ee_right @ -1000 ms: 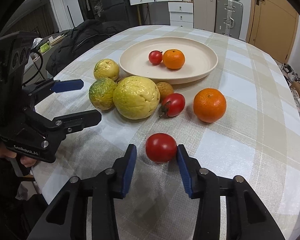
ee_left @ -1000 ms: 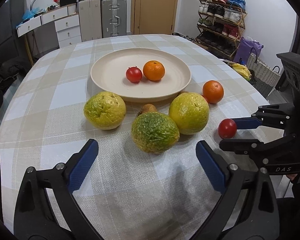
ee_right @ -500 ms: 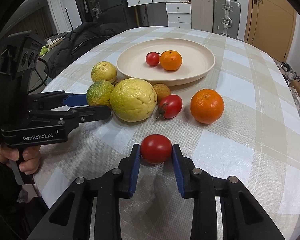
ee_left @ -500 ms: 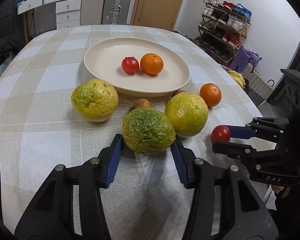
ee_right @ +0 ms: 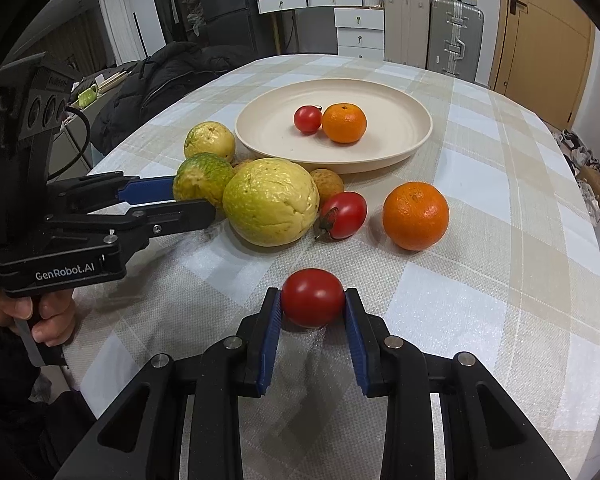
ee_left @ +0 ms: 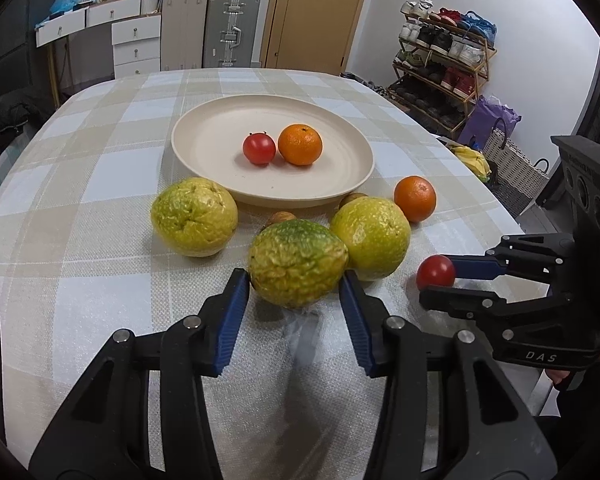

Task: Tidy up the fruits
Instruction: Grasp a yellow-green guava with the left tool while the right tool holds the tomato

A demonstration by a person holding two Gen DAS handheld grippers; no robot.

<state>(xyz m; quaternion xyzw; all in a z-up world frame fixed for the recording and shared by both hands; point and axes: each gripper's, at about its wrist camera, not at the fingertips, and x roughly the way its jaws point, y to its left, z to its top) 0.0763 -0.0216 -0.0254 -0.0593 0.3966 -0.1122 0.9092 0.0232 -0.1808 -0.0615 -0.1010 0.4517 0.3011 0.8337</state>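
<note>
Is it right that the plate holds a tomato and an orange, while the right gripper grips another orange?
Not quite. The plate does hold a tomato and an orange, but the right gripper grips a second tomato, not an orange. The right wrist view shows its pads pressed on the red fruit.

A home interior: shoe rack [ee_left: 446, 46], suitcases [ee_left: 210, 28], white drawer unit [ee_left: 134, 46] and wooden door [ee_left: 320, 12] stand beyond the hand-held gripper, behind the checked-cloth surface [ee_left: 80, 184].
</note>
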